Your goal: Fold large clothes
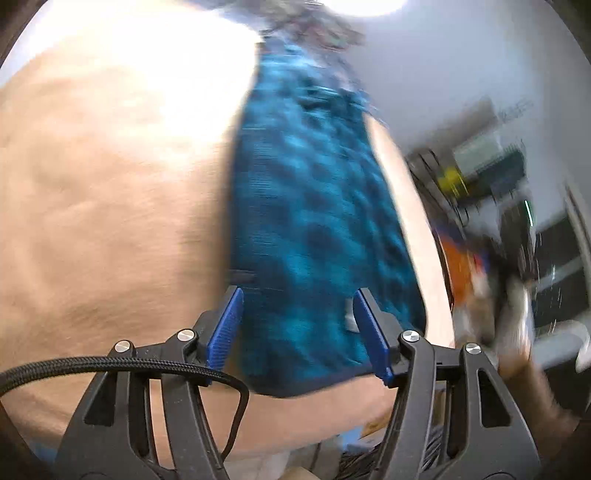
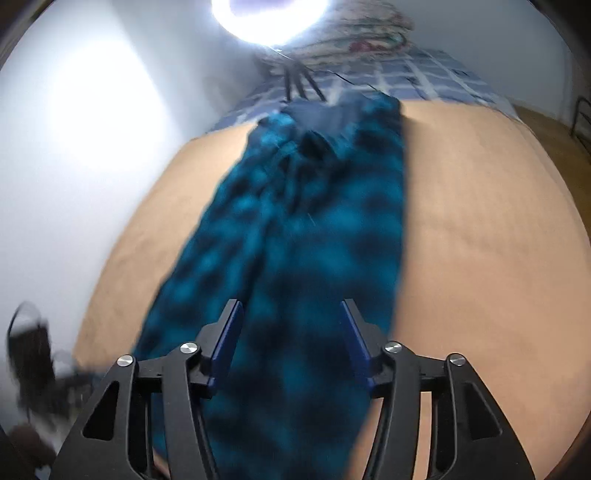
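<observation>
A long teal-and-black mottled garment (image 1: 314,203) lies stretched lengthwise on a tan cover (image 1: 110,221), its near hem close to me. My left gripper (image 1: 298,291) hovers over that near end, blue pads wide apart and nothing pinched between them. In the right wrist view the same garment (image 2: 306,221) runs away from me across the tan cover (image 2: 480,240), bunched and wrinkled at its far end. My right gripper (image 2: 291,302) is open above the cloth, which shows between the fingers without being clamped. Both views are blurred.
Beyond the tan cover lie blue checked bedding (image 2: 424,77) and a folded patterned blanket (image 2: 369,33). A bright lamp (image 2: 269,14) on thin dark legs (image 2: 299,85) stands at the far end. A white wall (image 2: 74,166) borders one side; blurred clutter (image 1: 480,177) fills the other.
</observation>
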Demonstrator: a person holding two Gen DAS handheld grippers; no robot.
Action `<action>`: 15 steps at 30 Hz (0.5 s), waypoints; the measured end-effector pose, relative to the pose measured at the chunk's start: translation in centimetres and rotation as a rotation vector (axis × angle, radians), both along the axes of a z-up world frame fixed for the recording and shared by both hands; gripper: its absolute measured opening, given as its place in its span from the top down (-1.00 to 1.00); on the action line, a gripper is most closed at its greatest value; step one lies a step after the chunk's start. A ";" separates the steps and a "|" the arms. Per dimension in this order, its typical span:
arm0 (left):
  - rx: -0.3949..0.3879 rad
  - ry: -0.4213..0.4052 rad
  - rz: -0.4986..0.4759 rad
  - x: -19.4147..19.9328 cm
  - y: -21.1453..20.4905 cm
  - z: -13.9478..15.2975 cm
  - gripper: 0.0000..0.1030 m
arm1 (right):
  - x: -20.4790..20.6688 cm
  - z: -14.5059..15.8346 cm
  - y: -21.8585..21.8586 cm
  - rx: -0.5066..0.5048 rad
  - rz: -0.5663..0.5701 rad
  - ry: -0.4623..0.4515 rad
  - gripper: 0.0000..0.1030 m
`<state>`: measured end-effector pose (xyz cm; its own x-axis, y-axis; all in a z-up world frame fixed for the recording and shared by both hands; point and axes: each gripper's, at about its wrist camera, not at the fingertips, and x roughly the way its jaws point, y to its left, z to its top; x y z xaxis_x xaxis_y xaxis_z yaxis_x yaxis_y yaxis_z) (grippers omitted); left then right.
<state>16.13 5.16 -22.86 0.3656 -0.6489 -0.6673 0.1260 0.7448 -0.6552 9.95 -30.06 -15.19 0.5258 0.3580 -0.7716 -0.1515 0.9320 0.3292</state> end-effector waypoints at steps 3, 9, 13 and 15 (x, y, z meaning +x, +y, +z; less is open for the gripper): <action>-0.071 0.117 0.038 1.2 1.7 -2.8 -0.23 | -2.4 -2.3 -1.3 0.043 -0.017 0.066 -0.10; -0.206 0.231 0.008 1.9 1.0 -5.6 -0.23 | -5.9 -8.4 -2.7 0.316 0.009 0.215 -0.10; -0.244 0.257 -0.063 1.7 -0.7 -6.0 -0.21 | -7.0 -10.9 -2.2 0.479 0.066 0.254 -0.10; -0.217 0.244 -0.108 1.2 -1.9 -5.8 -0.11 | -7.1 -11.1 -2.0 0.496 0.090 0.248 -0.10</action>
